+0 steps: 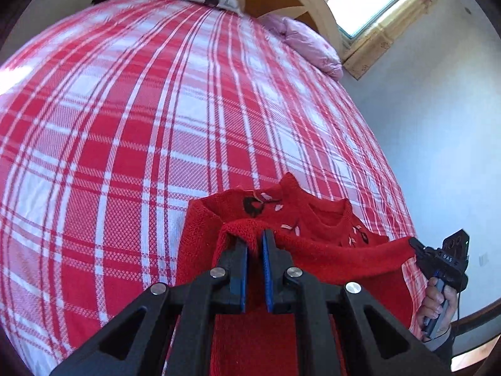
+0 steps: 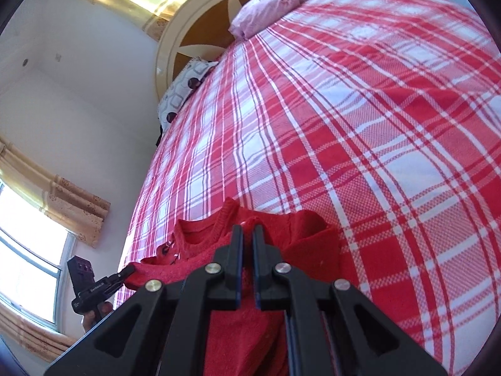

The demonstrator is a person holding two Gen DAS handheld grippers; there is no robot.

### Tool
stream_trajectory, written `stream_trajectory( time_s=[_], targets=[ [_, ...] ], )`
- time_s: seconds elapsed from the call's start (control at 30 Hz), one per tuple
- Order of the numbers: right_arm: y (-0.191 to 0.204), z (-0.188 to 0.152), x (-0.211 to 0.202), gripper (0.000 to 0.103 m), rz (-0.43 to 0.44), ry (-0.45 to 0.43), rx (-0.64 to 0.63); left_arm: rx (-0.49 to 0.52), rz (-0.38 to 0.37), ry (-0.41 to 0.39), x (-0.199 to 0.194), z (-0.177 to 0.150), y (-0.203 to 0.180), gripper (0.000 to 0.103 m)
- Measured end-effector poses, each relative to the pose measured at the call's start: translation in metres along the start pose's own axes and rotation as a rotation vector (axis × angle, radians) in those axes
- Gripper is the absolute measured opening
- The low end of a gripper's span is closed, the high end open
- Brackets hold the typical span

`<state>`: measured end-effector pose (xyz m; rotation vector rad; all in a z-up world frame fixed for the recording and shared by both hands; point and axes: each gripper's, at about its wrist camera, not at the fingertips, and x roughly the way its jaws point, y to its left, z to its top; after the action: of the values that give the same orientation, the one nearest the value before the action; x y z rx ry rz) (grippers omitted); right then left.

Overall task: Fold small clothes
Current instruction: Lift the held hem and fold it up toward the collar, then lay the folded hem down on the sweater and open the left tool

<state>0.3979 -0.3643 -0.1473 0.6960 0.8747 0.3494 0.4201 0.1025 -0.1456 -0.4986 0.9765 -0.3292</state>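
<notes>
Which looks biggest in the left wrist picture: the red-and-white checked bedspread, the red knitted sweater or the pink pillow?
1. Red-and-white checked bedspread, fills most of the picture.
2. Red knitted sweater, though it is nearest the camera.
3. Pink pillow, far away, so its real size is unsure.

Little lettering can be read in either view. In the left wrist view, small pale characters are printed on the black body of the right gripper, just behind its fingers; they appear to read "DAS", though the marks are tiny and the reading is uncertain. In the right wrist view, a short pale word is printed along the side of the black body of the left gripper; it is too small and blurred to be made out. No other text, label, brand, number or sign is legible.
</notes>
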Motion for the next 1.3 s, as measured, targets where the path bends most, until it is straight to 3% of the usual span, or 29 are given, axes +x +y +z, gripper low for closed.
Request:
stream_trajectory(
  time_s=[0.13,0.23,0.27,0.4,0.5,0.63,0.77,0.9,0.97,1.03,1.13,1.23,1.3],
  targets=[
    [-0.016,0.013,0.016,0.012,-0.010,0.003,0.066,-0.109,-0.034,0.037,0.014,0.007,0.018,0.009],
    [-0.024,0.024,0.020,0.012,-0.009,-0.011,0.106,-0.145,-0.053,0.015,0.013,0.011,0.024,0.009],
    [-0.024,0.026,0.021,0.017,-0.021,-0.012,0.107,-0.150,-0.054,0.021,0.014,0.012,0.023,0.009],
    [-0.006,0.017,0.014,0.052,-0.020,0.005,0.036,-0.130,-0.057,0.028,0.009,0.011,0.021,0.009],
    [0.029,-0.007,0.005,0.052,0.001,0.049,-0.099,-0.121,-0.061,0.049,0.008,0.014,0.023,0.009],
    [0.070,-0.043,0.021,0.055,0.086,0.235,-0.196,-0.140,-0.046,-0.017,-0.006,0.020,0.030,0.009],
    [0.097,-0.064,0.063,0.059,0.056,0.385,-0.255,-0.130,-0.033,-0.060,-0.019,0.022,0.030,0.009],
    [0.093,-0.063,0.109,0.062,-0.052,0.452,-0.212,0.005,-0.002,-0.062,-0.029,0.003,0.011,0.009],
    [0.095,-0.050,0.117,0.062,-0.053,0.405,-0.212,0.109,0.017,-0.047,-0.031,-0.011,-0.006,0.009],
    [0.098,-0.029,0.115,0.063,-0.068,0.284,-0.218,0.186,0.013,-0.035,-0.030,-0.024,-0.020,0.009],
    [0.095,-0.004,0.114,0.066,-0.009,0.201,-0.143,0.298,-0.031,-0.003,-0.025,-0.045,-0.047,0.009],
    [0.099,0.001,0.107,0.072,-0.012,0.135,-0.156,0.382,-0.054,0.045,-0.011,-0.058,-0.070,0.009],
    [0.099,-0.005,0.098,0.074,0.006,0.118,-0.170,0.413,-0.027,0.053,0.002,-0.059,-0.079,0.009]
  ],
)
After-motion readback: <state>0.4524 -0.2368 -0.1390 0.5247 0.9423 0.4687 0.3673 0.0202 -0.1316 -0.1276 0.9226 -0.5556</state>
